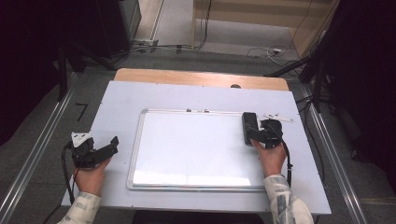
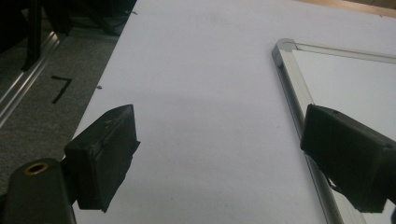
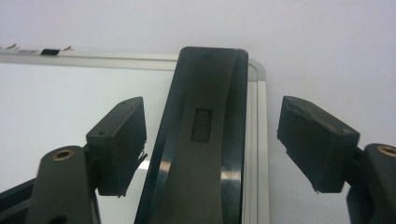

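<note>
So the big white table (image 1: 116, 100) carries a whiteboard (image 1: 196, 149) lying flat in its metal frame, and on that board's right edge, up near the far right corner, sits a black eraser (image 1: 249, 127), which is the thing that matters here. Its long axis runs away from the person, roughly parallel to the board's right frame rail, and in the right gripper view the eraser (image 3: 203, 140) rises straight up between the two black jaws, which stand spread wide on either side of it with clear gaps, so nothing is clamped yet. That's the key relation: the right gripper (image 1: 261, 135) already straddles the eraser across its short width, with the eraser's length pointing along the gripper's own line of sight (pretty much the ideal setup for a pinch, as far as one can judge). The right hand (image 1: 272, 157) is right behind it, at the board's right rail. The left gripper (image 1: 100, 151) is well apart, off the board's left side over bare table, its jaws also wide open and holding nothing; in the left gripper view the board's frame corner (image 2: 286, 46) lies ahead and to the right. So the right one is clearly nearer, and closing across the narrow sides looks like the move.
</note>
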The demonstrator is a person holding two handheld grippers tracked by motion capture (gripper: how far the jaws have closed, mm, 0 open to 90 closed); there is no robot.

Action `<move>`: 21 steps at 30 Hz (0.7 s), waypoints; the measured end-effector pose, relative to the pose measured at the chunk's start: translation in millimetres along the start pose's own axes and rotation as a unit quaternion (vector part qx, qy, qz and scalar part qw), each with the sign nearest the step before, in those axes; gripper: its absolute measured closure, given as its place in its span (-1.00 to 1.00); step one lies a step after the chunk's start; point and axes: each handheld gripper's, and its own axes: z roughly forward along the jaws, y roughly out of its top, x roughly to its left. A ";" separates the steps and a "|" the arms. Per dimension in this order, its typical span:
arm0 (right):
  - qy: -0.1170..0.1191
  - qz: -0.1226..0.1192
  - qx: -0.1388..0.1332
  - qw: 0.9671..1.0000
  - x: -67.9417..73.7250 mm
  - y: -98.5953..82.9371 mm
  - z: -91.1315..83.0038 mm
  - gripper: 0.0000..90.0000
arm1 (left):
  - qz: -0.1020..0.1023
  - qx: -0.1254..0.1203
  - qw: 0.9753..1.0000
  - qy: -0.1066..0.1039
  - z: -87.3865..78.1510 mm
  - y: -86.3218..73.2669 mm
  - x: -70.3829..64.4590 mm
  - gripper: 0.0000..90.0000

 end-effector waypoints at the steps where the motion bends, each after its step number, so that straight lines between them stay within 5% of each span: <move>1: 0.001 -0.006 0.000 1.000 -0.7 -1.6 -2.3 -0.52 | 0.000 0.000 1.000 0.000 0.1 -0.1 -0.5 -0.75; 9: 0.027 -0.030 -0.018 0.999 -6.9 -12.4 -21.3 -0.59 | 0.004 0.002 1.000 0.000 0.4 -0.5 -1.7 -0.75; 21: 0.031 -0.029 -0.034 0.999 -13.8 -19.2 -43.6 -0.60 | 0.006 0.002 1.000 -0.001 1.3 -0.8 -3.1 -0.75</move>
